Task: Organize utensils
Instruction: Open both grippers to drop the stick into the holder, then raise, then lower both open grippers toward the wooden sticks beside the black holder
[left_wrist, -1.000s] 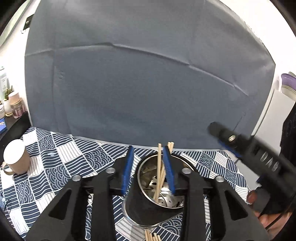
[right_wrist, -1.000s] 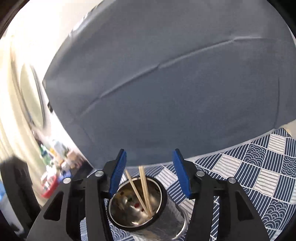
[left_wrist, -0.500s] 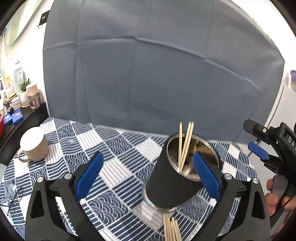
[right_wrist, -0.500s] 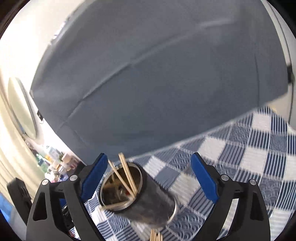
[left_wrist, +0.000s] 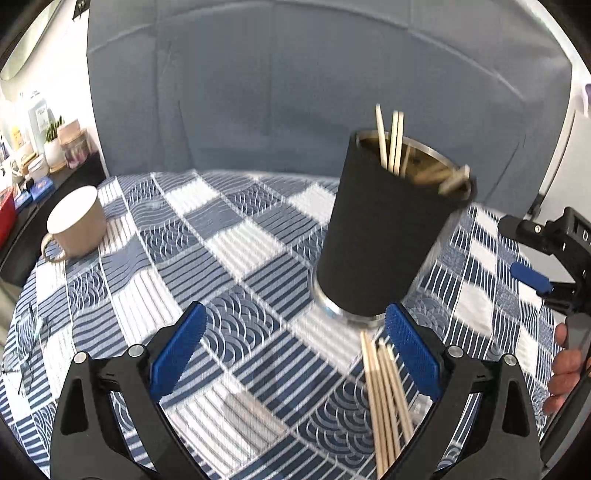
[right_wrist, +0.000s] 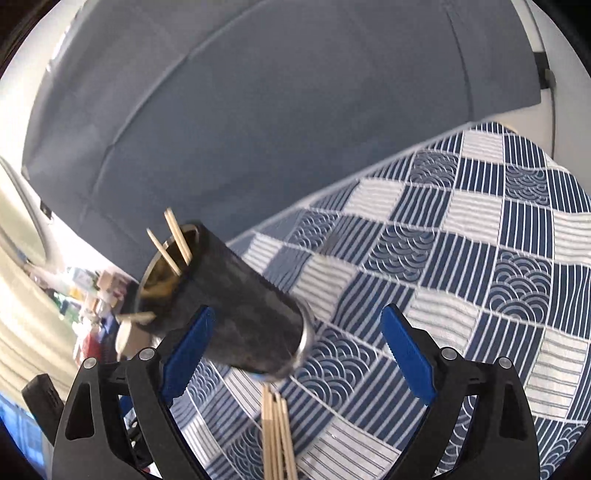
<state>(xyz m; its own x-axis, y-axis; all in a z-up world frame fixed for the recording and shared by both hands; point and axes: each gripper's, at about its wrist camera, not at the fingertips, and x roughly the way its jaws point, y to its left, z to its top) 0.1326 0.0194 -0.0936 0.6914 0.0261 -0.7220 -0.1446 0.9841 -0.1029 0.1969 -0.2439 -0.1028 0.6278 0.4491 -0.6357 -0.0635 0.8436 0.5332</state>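
A black-sleeved steel utensil holder stands on the blue-and-white checked cloth, with wooden chopsticks and other utensils sticking out of it. A bundle of loose chopsticks lies on the cloth just in front of the holder. My left gripper hangs open above the cloth, with nothing between its blue pads. In the right wrist view the holder is at the left and the loose chopsticks lie below it. My right gripper is open and holds nothing.
A beige mug stands at the far left of the cloth. A grey backdrop rises behind the table. A dark shelf with jars and a plant is at the left. A person's hand holds the right gripper's handle at the right edge.
Both grippers have opened wide and dropped from over the holder's mouth toward the cloth. The holder now sits higher in both views and the loose chopsticks show in front.
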